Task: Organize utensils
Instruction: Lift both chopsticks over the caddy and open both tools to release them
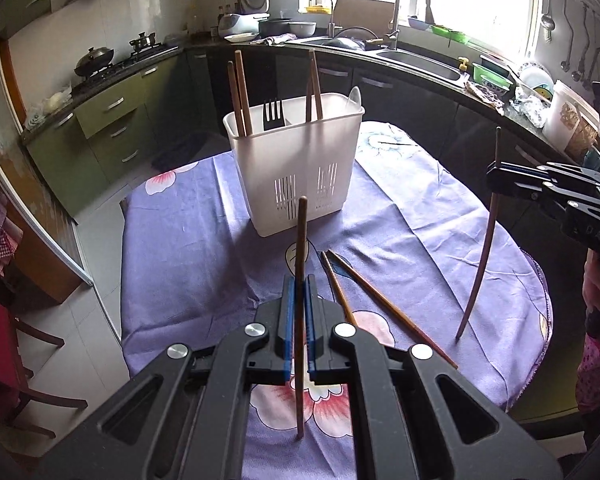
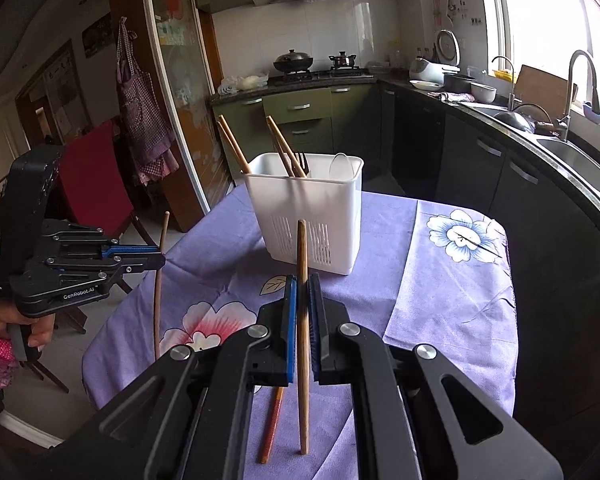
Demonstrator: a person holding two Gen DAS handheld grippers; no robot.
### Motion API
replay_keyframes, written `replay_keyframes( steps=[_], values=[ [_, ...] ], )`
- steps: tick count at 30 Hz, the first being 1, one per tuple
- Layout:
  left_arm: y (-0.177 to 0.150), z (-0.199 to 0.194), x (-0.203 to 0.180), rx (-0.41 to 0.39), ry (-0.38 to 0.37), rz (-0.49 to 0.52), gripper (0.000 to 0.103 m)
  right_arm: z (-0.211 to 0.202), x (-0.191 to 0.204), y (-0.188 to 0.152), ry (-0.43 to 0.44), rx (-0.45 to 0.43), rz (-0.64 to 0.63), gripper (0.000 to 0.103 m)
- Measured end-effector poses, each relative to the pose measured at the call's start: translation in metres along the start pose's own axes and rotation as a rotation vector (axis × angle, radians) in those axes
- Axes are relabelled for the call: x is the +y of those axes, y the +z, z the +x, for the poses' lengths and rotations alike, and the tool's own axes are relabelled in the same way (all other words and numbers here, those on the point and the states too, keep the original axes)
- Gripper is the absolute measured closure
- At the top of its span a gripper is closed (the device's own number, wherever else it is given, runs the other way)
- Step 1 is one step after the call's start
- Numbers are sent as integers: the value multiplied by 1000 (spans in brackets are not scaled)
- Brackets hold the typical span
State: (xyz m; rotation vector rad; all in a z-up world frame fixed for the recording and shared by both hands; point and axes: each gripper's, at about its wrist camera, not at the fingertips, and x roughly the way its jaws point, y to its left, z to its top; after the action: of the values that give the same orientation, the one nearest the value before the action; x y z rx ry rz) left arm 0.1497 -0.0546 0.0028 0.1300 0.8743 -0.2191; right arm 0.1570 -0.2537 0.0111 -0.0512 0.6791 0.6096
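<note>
A chopstick (image 1: 300, 280) is clamped upright between the blue pads of the left gripper (image 1: 299, 324), and a second chopstick (image 2: 302, 320) is clamped the same way in the right gripper (image 2: 302, 328). Both are held clear above the desk (image 1: 420, 216), on the near side of the white utensil holder (image 1: 296, 168), which stands toward the desk's far edge.

The chopsticks are judged to be light, stiff, slender wooden sticks with a smooth finish. In a narrow pinch such a stick may pivot or slip, so hold is best taken near the middle of its length, as appears to be the case here, leaving the lower end free to be guided into a compartment.

By count, two chopsticks are held, one in each gripper. Two more chopsticks (image 1: 380, 304) lie loose on the desk, on the near side of the holder. Four chopsticks (image 1: 240, 92) already stand in the holder, two leaning at each end, with one black fork (image 1: 273, 114) between them and what appears to be one clear spoon (image 2: 342, 166) at the far corner.
</note>
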Motion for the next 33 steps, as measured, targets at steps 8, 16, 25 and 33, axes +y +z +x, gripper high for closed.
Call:
replay_keyframes(
  steps=[8,16,25,33],
  values=[
    [4,-12,-7,-36,-4,12,98,-10,5,1,10,-27,-5,97],
    [11,-18,-8,-59,-13,22,98,-17,8,9,18,-51,-12,97],
    [26,-21,-11,-86,-32,22,98,-22,14,27,27,-70,-28,97],
    [65,-41,-11,-154,-37,25,98,-37,21,76,36,-131,-44,97]
  ],
)
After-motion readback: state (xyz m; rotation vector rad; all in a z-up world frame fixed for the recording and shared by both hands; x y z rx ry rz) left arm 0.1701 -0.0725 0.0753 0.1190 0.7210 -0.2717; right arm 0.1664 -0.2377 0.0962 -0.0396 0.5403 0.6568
